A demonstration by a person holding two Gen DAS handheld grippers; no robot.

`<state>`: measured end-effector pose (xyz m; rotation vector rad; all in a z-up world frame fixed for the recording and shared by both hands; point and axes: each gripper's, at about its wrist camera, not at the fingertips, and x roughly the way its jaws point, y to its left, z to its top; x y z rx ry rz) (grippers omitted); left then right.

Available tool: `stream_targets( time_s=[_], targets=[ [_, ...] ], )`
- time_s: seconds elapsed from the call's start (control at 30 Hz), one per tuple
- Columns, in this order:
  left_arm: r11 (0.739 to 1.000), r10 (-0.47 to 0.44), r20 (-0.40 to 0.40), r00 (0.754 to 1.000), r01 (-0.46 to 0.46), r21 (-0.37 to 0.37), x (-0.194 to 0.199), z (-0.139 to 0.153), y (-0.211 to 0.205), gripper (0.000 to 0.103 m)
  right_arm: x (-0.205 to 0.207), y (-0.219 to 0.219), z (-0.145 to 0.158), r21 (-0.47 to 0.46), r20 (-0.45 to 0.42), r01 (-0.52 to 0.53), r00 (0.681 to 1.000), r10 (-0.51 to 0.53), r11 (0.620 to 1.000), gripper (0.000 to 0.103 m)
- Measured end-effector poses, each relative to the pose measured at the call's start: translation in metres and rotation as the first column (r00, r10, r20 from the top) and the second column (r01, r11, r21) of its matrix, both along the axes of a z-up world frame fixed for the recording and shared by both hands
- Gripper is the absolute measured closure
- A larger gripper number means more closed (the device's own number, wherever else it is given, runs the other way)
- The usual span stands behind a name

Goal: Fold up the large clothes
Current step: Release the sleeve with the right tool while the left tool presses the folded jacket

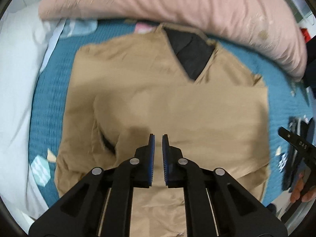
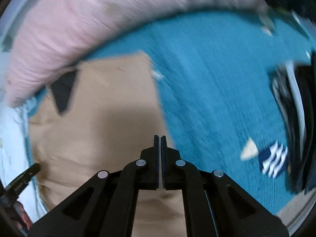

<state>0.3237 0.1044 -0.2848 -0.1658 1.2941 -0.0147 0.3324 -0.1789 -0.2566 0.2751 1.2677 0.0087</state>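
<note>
While both views look steeply down at the bed, only the left wrist view takes in the whole tan garment (image 1: 167,102): it lies spread on the teal bedspread (image 1: 47,106), its dark lining (image 1: 191,53) showing at the neck ahead of the left tool (image 1: 158,138), with a white pillow (image 1: 17,90) off to that tool's left and a pink quilt (image 1: 177,6) bunched beyond the collar. The right wrist view shows only the garment's right part and, past its edge, open teal bedspread with dark clothes (image 2: 292,118) far right. The left tool hangs over the garment's lower middle, its blue pads a narrow slit apart with nothing between them. The right tool (image 2: 160,138) is over the garment's right edge, its pads pressed together and empty.
</note>
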Motion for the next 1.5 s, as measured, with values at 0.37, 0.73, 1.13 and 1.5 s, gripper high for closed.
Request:
stream_targets(
  time_s=[0.37,0.73,1.13,1.5],
  targets=[
    [0.997,0.073,-0.075,0.994,-0.074,-0.011,0.045,-0.059,0.004,0.095,0.046,0.120,-0.029,0.128,0.002,-0.248,0.968,0.250,0.960,0.101],
    [0.992,0.112,-0.063,0.992,-0.107,0.067,0.041,-0.057,0.035,0.095,0.061,0.048,-0.045,-0.060,-0.039,-0.108,0.994,0.105,0.992,0.103],
    [0.992,0.118,-0.062,0.991,-0.115,0.057,0.054,-0.080,0.037,0.096,0.058,0.037,-0.078,-0.112,-0.064,-0.123,0.991,0.116,0.986,0.103],
    [0.994,0.082,-0.069,0.994,-0.077,0.077,0.055,-0.048,0.031,0.092,0.058,0.030,-0.035,-0.006,-0.019,-0.116,0.993,0.116,0.993,0.102]
  ],
)
